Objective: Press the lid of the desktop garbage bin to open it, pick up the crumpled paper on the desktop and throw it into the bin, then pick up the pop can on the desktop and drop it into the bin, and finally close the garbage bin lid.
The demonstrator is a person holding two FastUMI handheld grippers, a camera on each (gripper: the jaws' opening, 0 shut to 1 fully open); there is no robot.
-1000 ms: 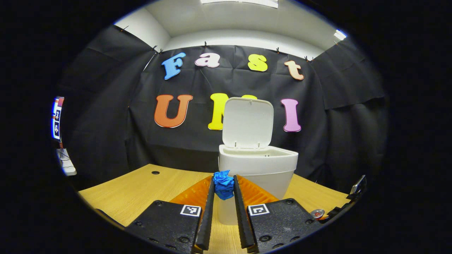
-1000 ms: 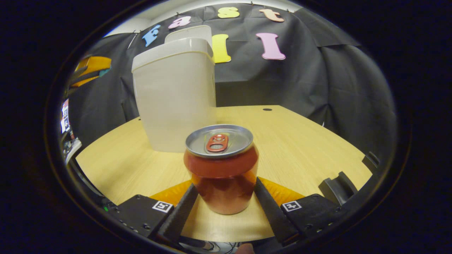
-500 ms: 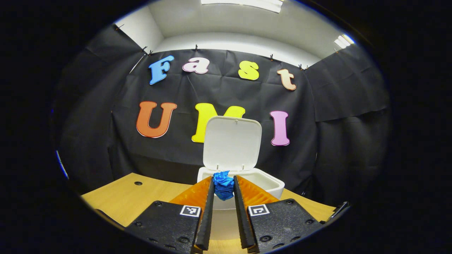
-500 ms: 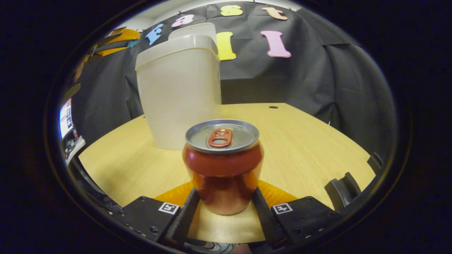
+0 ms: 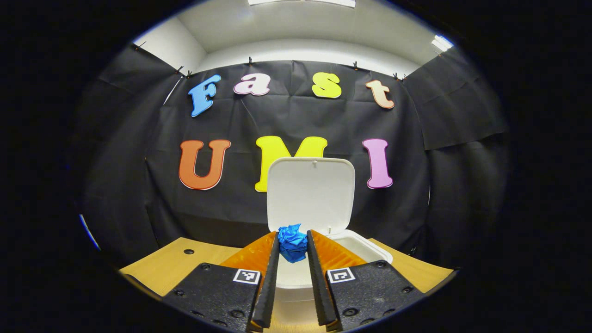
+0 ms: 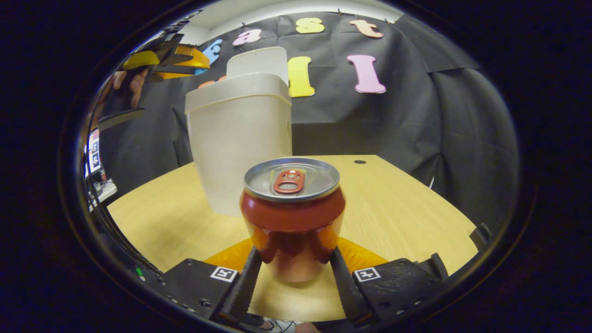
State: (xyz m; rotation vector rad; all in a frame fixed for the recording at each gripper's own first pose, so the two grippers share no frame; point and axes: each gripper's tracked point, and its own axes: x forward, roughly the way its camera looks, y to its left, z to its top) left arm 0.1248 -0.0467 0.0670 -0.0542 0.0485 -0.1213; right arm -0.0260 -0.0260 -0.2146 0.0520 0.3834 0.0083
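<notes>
left gripper [image 5: 292, 243] is up in the air with its two fingers pinching the blue crumpled paper [image 5: 292, 241] between the tips, at about six o'clock in the left gripper view. the wad has no clear long axis; it sits bunched, poking a little above the finger tips. just past it, the white garbage bin [image 5: 365, 249] stands on the wooden table [image 5: 175, 266] with its mouth open, and the lid [image 5: 311, 194] stands upright at twelve o'clock from the paper, inner face toward the camera, hinged on the far rim. the paper hangs over the near part of the bin's opening, above the rim and not touching it.

over in the right gripper view, the right gripper [image 6: 296, 266] has the red pop can [image 6: 292, 217] between its fingers, one finger on each side of the lower body, both against the can wall. the can stands upright, long axis vertical, silver top and red pull tab [image 6: 288, 181] facing up, tab pointing toward twelve o'clock. whether its base sits on the table or hangs just above it, i cannot tell. the bin stands just behind it at eleven o'clock, lid raised at the back. at ten o'clock, high up, the left gripper shows with a hand [image 6: 132, 83] wrapped around it, above the level of the bin's rim. a small dark hole [image 6: 360, 162] marks the tabletop at one o'clock from the can.
</notes>
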